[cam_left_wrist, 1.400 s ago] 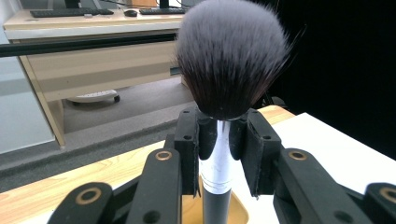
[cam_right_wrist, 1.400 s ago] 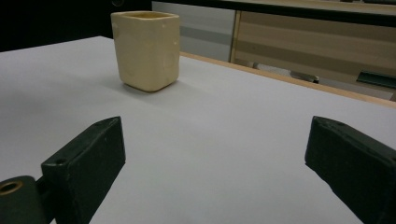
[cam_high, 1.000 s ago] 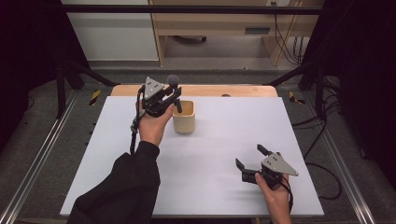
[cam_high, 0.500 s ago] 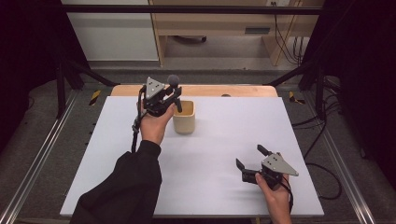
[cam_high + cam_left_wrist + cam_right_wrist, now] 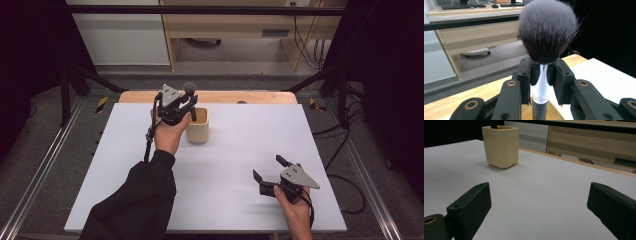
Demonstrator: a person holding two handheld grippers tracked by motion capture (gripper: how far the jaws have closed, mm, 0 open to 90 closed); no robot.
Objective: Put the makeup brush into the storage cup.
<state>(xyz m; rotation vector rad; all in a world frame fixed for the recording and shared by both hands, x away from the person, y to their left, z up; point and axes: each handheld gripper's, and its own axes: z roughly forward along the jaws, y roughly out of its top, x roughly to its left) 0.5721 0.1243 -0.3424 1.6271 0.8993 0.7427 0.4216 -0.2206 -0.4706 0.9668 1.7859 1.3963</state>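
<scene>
Brush stands upright at the table's twelve o'clock edge, over the cream cup, clamped in the left gripper. The right gripper rests near five o'clock.

Left gripper view: jaws pinch the stiff, slick silver ferrule; soft bristles above look light and crushable.

Right gripper view: jaws gape wide, empty, the cup at eleven o'clock.

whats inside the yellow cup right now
A makeup brush stands upright in the cream cup, its dark handle dropping past the rim. The left gripper is clamped on its silver ferrule. The cup's walls hide the handle's lower end and anything else inside.
</scene>
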